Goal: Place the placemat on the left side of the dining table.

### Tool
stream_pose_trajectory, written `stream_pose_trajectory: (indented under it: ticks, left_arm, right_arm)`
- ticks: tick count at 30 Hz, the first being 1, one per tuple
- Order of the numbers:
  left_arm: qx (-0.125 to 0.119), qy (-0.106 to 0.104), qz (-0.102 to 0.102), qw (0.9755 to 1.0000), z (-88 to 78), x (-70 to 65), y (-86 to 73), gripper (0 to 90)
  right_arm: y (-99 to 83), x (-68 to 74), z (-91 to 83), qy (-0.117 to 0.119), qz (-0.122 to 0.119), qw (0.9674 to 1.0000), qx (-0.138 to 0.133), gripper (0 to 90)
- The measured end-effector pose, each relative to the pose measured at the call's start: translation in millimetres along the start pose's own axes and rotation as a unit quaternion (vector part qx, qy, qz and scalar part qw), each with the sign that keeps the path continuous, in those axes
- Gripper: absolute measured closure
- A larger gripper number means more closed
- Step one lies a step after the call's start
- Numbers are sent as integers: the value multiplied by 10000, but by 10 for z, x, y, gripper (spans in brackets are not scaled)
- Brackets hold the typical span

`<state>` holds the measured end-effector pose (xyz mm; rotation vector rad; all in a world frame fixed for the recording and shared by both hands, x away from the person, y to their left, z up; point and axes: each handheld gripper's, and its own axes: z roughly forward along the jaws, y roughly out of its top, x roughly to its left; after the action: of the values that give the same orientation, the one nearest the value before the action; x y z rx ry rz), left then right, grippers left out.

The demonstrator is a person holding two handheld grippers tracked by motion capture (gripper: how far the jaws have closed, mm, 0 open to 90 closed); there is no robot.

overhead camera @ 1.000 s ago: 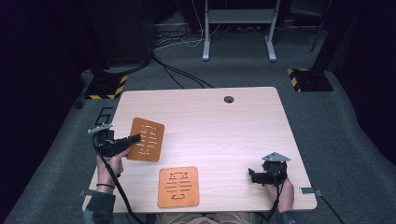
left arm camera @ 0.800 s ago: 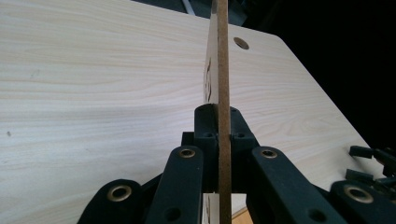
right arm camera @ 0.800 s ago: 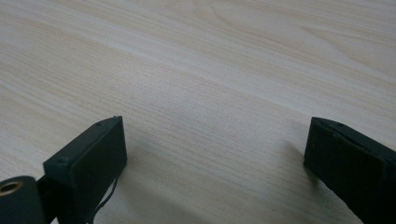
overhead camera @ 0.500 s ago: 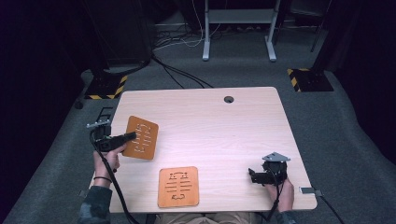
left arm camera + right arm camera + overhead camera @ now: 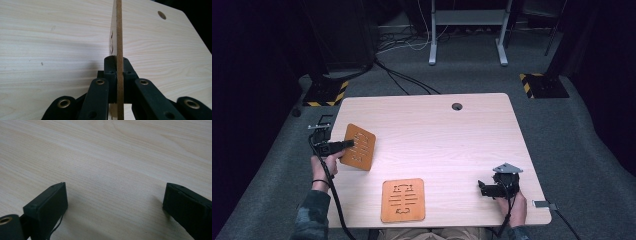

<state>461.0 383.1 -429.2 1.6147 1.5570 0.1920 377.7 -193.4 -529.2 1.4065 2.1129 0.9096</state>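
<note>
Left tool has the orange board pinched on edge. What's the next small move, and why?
Probably carry it toward the flat orange slotted board near the front edge. The left tool is shut on the thin orange slotted wooden board, lifted at the light wooden table's left side; the right tool rests open.

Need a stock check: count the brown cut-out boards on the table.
2. One board is clamped in the left gripper near the table's left edge; the other board lies flat at the near edge.

Thin brown cut-out board tilted above the table's left side, gripped edgewise.
</note>
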Motion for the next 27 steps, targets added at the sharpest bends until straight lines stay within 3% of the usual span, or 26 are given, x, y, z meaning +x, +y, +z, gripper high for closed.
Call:
stream_pose_trajectory:
  ticks: [4, 9, 13, 22, 27]
  left_arm:
    - [30, -15, -104, 9999, 22, 39, 26, 856]
    - [141, 296, -127, 9994, 83, 93, 85, 830]
    - [262, 470, -33, 9985, 124, 156, 122, 808]
    - [222, 468, 68, 9986, 185, 246, 162, 793]
    - [277, 685, 215, 9970, 209, 262, 178, 748]
  right_arm:
    - [0, 0, 0, -1, -2, 10000, -1, 47]
    - [0, 0, 0, 2, -2, 10000, -1, 47]
    - [0, 0, 0, 2, -4, 10000, -2, 47]
    - [-1, -2, -3, 21, -29, 10000, 10, 47]
    - [0, -1, -1, 11, -18, 10000, 3, 47]
